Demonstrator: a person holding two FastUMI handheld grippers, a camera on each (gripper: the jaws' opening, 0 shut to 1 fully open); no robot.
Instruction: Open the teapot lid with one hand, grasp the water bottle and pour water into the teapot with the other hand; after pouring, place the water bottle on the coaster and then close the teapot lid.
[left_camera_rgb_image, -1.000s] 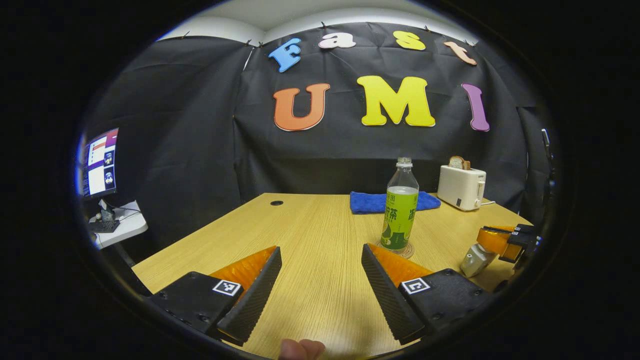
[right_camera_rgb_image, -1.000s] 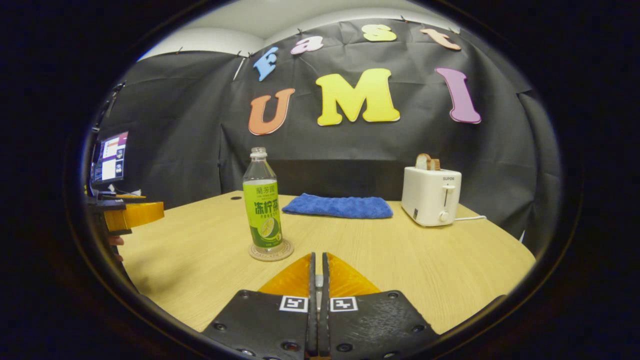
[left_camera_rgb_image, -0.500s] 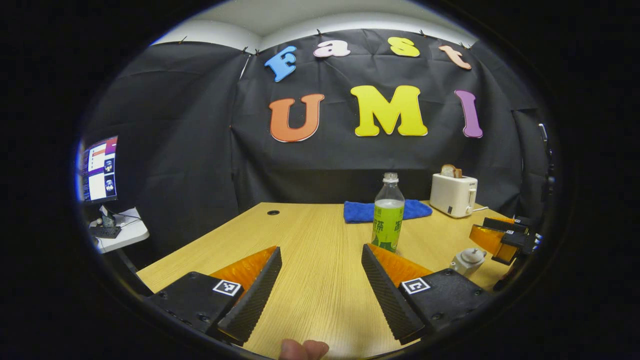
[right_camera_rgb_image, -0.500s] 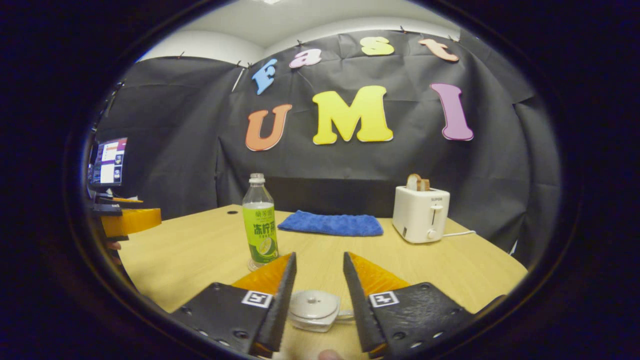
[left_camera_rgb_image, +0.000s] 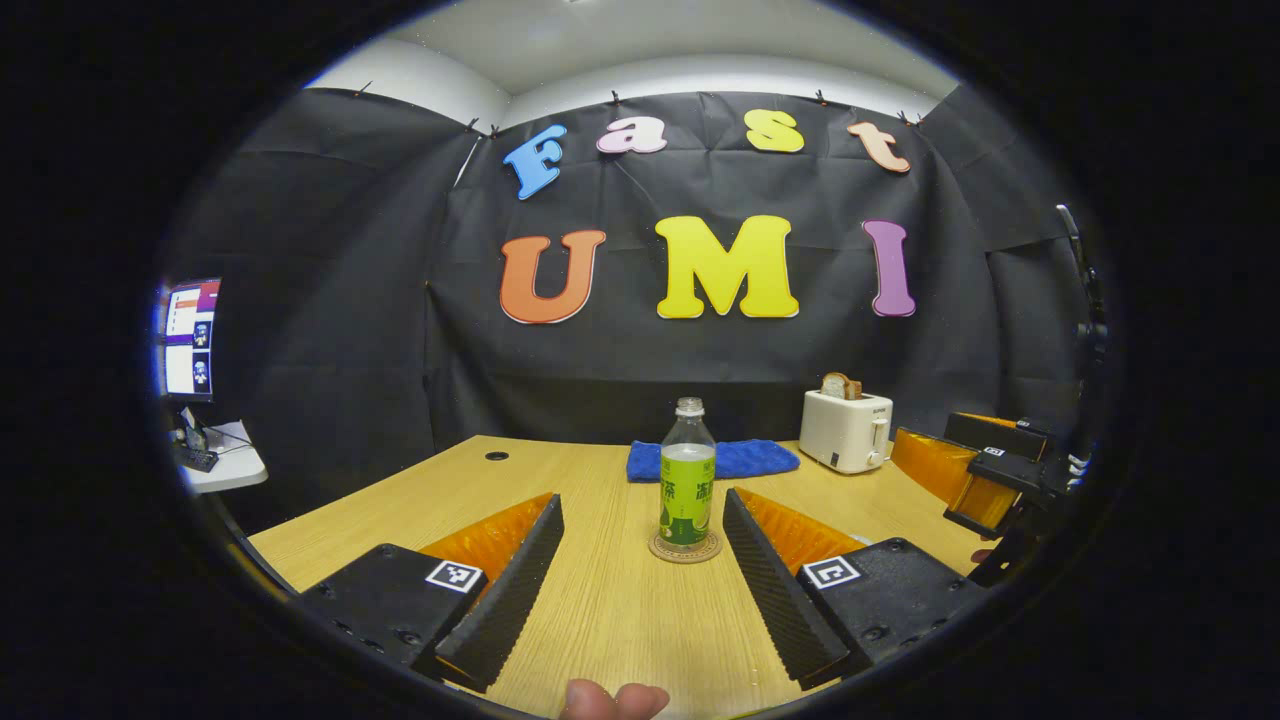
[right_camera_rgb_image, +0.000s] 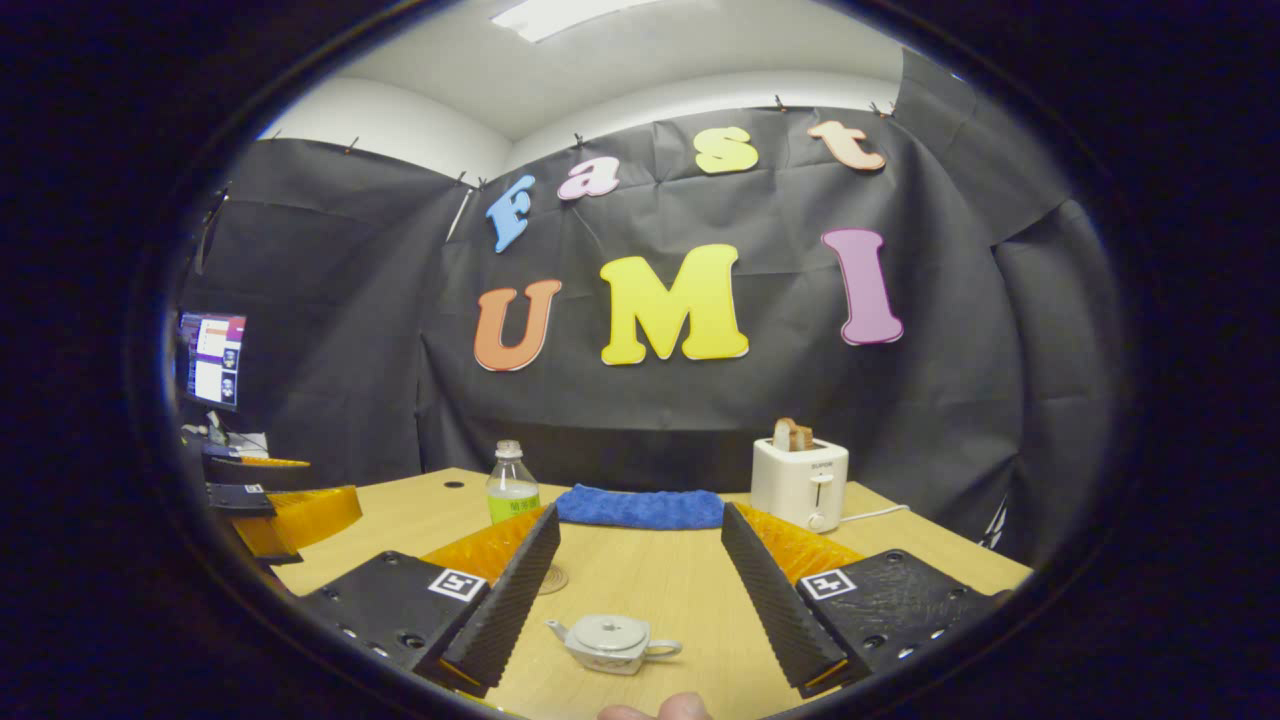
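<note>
Teapot (right_camera_rgb_image: 612, 641): small, pale, lid seated, spout toward the left of the right gripper view, standing on the wooden surface (right_camera_rgb_image: 640, 580) low between the spread fingers of the right tool (right_camera_rgb_image: 634, 590), which is apart and holds nothing. Water bottle (left_camera_rgb_image: 686, 487): upright on the round coaster (left_camera_rgb_image: 685, 548), centred ahead of the left tool (left_camera_rgb_image: 642, 575), likewise apart and empty. Judged status: bottle resting on coaster and lid on, so the work looks at its close or not yet started; which cannot be told. If the lid step is next, bring the right tool straight down over the knob, close gently, and lift vertically so the pot does not tip. Beyond: blue towel (left_camera_rgb_image: 738, 459), toaster (left_camera_rgb_image: 845, 437) with bread, monitor (left_camera_rgb_image: 186, 340) at far left.
</note>
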